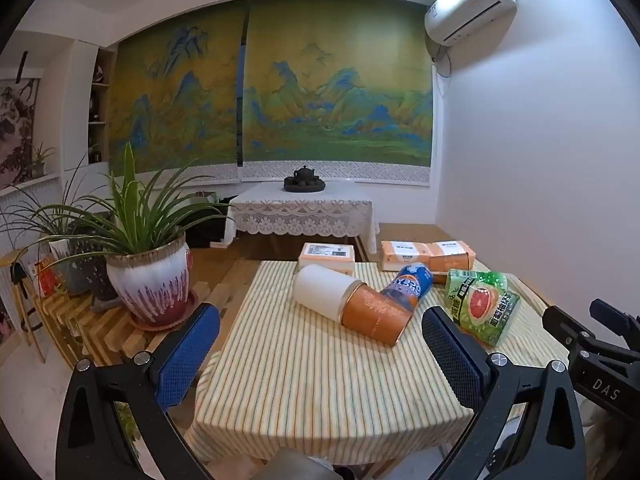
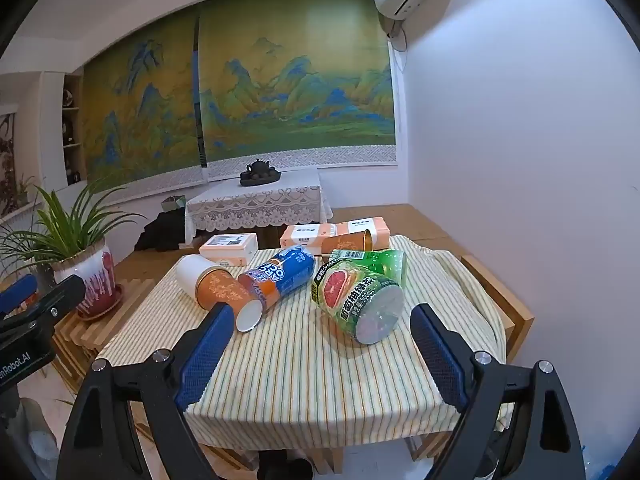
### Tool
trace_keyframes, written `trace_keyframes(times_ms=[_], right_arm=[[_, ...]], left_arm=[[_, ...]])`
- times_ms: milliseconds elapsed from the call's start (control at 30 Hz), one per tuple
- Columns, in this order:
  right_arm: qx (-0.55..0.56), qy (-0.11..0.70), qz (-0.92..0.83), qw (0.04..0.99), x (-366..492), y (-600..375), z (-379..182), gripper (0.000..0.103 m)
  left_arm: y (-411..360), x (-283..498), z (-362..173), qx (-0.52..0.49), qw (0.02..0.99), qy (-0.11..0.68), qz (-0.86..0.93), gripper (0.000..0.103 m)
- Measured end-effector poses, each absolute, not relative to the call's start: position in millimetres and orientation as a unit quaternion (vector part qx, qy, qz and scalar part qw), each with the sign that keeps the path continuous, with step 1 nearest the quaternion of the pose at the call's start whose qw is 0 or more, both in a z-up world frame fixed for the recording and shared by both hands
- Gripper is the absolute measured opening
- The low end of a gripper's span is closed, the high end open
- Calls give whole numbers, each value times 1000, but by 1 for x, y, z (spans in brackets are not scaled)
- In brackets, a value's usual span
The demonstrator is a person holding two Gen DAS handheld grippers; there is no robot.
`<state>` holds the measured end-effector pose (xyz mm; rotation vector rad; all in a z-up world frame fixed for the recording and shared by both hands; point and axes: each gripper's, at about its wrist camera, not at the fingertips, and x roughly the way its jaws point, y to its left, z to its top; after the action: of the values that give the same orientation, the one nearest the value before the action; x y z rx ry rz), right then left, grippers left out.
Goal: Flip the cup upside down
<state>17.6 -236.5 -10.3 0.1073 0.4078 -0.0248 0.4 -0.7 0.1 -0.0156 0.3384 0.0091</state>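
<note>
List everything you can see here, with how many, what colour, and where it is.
cups: 2, orange; one on its side in a white sleeve mid-table, one at far edge
can: 1, blue, lying beside cup
bottle: 1, green, lying on right
packs: 2, orange-white, far edge
tablecloth: 1, striped
potted plant: 1, left rack
teapot set: dark, far table
left gripper: open
right gripper: open
</note>
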Motion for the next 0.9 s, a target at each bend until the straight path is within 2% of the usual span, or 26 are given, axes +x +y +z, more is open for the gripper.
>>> trace_keyframes(times_ms=[900], right_arm=[[50, 196, -23, 979, 12, -236, -11, 87]], left_arm=[[4, -1, 1, -14, 986, 163, 9, 102]])
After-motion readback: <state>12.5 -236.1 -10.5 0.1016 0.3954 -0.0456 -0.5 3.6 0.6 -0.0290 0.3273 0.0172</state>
